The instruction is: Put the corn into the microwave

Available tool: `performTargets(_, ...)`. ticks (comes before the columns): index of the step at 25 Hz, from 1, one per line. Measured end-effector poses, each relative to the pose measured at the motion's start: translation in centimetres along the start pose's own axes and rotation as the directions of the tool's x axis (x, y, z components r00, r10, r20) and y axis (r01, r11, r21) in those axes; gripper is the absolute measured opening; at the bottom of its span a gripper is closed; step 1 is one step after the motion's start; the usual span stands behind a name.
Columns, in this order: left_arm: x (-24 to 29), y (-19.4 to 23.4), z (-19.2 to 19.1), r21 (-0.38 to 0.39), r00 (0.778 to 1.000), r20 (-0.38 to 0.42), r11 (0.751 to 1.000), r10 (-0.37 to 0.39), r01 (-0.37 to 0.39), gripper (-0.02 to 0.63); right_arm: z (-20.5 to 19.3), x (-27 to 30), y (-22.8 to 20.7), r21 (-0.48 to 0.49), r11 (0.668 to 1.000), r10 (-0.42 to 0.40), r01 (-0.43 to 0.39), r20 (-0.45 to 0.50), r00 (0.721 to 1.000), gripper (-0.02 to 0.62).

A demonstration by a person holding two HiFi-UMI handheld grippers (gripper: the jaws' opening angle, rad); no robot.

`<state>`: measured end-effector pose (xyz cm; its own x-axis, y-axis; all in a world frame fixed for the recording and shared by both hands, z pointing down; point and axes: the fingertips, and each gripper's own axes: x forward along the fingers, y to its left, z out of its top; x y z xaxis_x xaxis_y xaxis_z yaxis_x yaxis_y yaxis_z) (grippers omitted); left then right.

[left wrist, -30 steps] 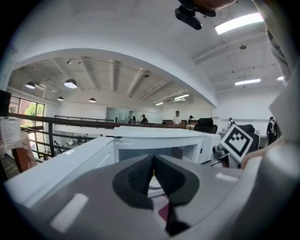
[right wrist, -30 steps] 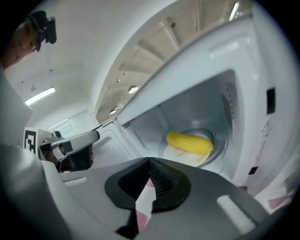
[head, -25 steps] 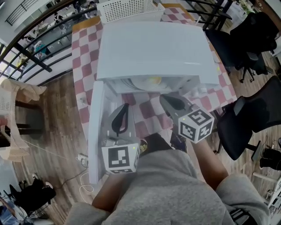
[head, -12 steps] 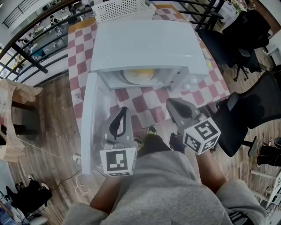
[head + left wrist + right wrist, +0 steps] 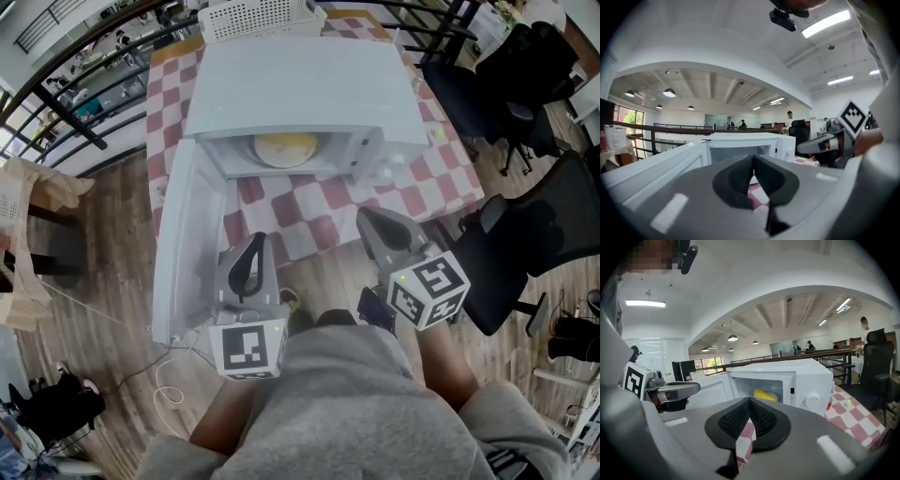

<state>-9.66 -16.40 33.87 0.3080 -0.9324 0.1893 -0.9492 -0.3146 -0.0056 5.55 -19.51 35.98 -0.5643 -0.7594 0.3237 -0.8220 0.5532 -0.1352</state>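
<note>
The yellow corn (image 5: 286,147) lies on the plate inside the white microwave (image 5: 300,84); in the right gripper view the corn (image 5: 764,395) shows through the open front. The microwave door (image 5: 183,244) hangs open to the left. My left gripper (image 5: 251,255) is shut and empty, just right of the door's inner face and short of the table's front edge. My right gripper (image 5: 375,225) is also shut with nothing in it, over the front edge of the table. Both grippers are well back from the microwave opening.
The microwave stands on a table with a red and white checked cloth (image 5: 412,197). A white basket (image 5: 262,17) sits behind it. Black office chairs (image 5: 525,234) stand at the right, a beige stool (image 5: 28,216) at the left. A cable (image 5: 173,389) lies on the wooden floor.
Both grippers have drawn back from the microwave toward the person. The corn stays inside and the door has stayed open.
</note>
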Motion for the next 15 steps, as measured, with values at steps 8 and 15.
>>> performTargets(8,-4.0,-6.0,0.6,0.015,1.0,0.022,1.0,0.017,-0.018,0.011,-0.5,-6.8,-0.8,-0.022,1.0,-0.014,0.014,-0.001,1.0,-0.002)
performTargets(15,-8.9,-11.1,0.3,0.025,0.998,0.043,0.999,0.038,-0.039,0.011,-2.5,-13.3,-0.2,-0.03,1.0,-0.002,0.002,0.01,1.0,-0.002)
